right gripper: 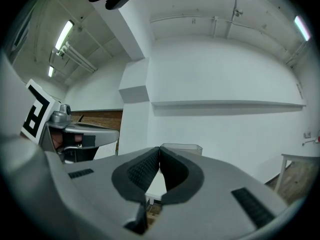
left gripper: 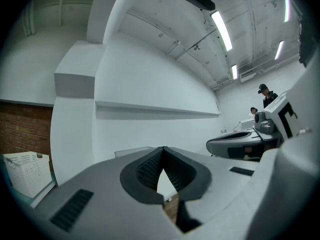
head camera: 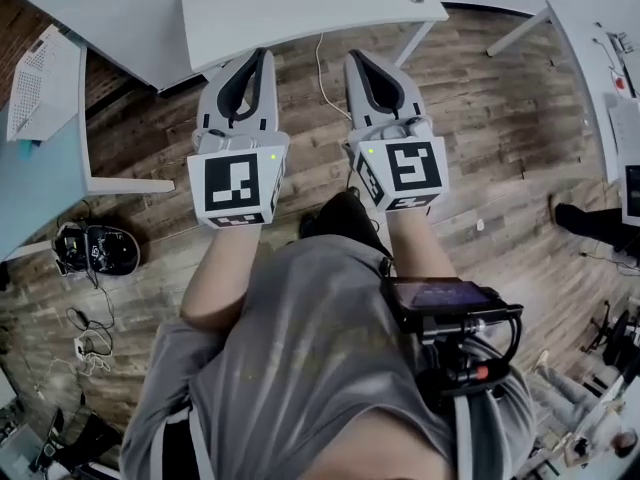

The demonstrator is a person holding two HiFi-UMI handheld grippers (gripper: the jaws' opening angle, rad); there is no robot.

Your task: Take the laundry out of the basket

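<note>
Since nothing is held yet, task looks unstarted.
Left gripper [head camera: 262, 56] and right gripper [head camera: 355, 59] jaws together, empty; basket [head camera: 38, 80] well apart at left, laundry unseen.

The white perforated plastic laundry basket [left gripper: 25, 176] is clipped by the left gripper view's dark rim, its inside out of sight, the white rectangular table [head camera: 300, 8] runs off the head view's top, and two far-off people [left gripper: 265, 95] are too small to make out.
</note>
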